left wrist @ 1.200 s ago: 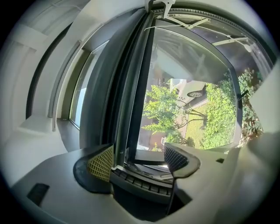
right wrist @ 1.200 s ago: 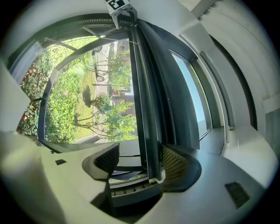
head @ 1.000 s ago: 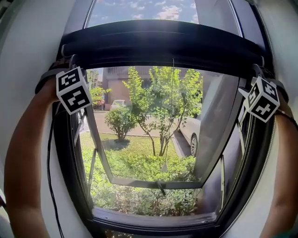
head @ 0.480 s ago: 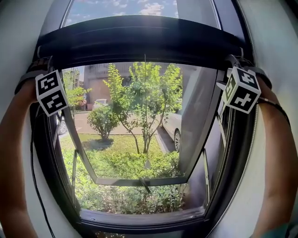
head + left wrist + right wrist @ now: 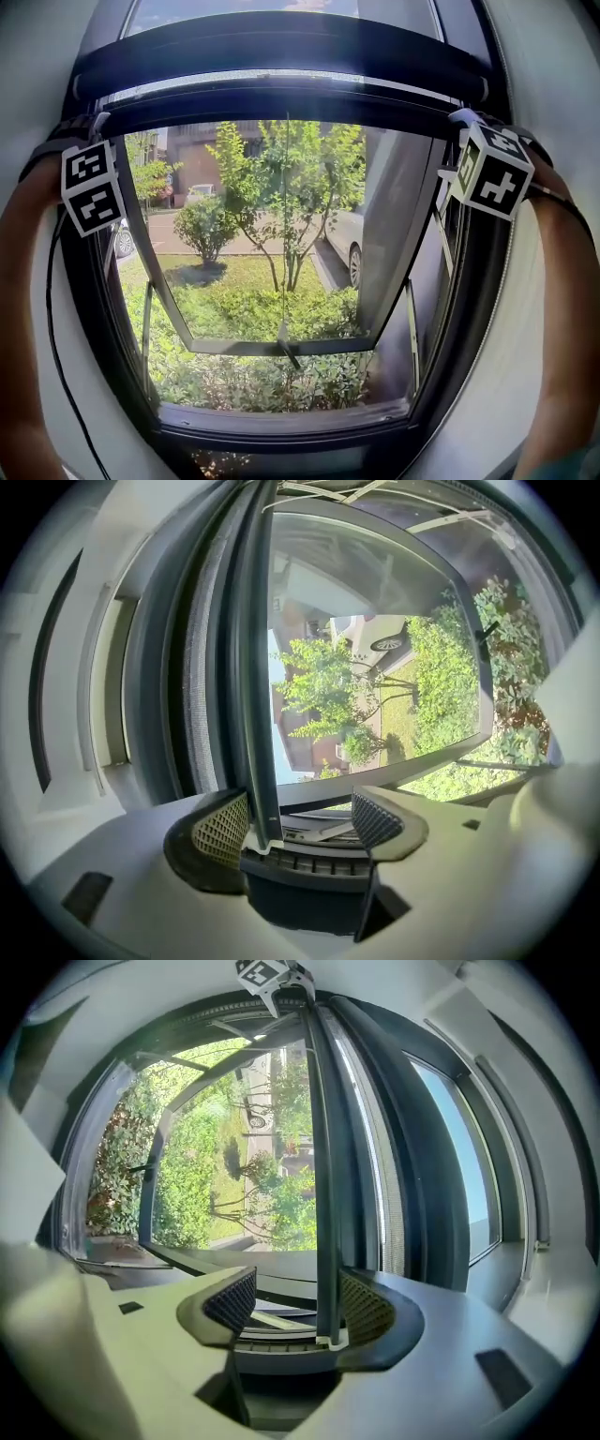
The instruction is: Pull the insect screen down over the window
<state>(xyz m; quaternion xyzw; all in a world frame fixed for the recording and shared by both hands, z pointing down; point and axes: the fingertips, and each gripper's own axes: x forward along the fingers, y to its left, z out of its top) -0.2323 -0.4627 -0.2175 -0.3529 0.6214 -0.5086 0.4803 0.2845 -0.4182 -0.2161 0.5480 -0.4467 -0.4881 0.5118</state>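
Note:
The insect screen's dark pull bar [image 5: 281, 96] spans the top of the window, with a thin strip of grey mesh [image 5: 281, 75] showing between it and the housing [image 5: 281, 47] above. My left gripper [image 5: 80, 136] is hooked on the bar's left end and my right gripper [image 5: 469, 122] on its right end. In the left gripper view the bar [image 5: 253, 667] stands between the open jaws of the left gripper [image 5: 300, 813], against the left pad [image 5: 223, 825]. In the right gripper view the bar [image 5: 323, 1194] rests against the right pad [image 5: 364, 1307] of the open right gripper [image 5: 295, 1299].
A thin pull cord [image 5: 284, 234] hangs from the bar's middle down to a small toggle [image 5: 281, 333]. Beyond it an outward-opening glass sash [image 5: 403, 234] stands ajar over a garden with trees. The dark window frame [image 5: 281, 431] and white wall [image 5: 553, 394] surround the opening.
The pull bar has come down slightly with both grippers on it, and a strip of mesh now shows above it. The head view has shifted a little.

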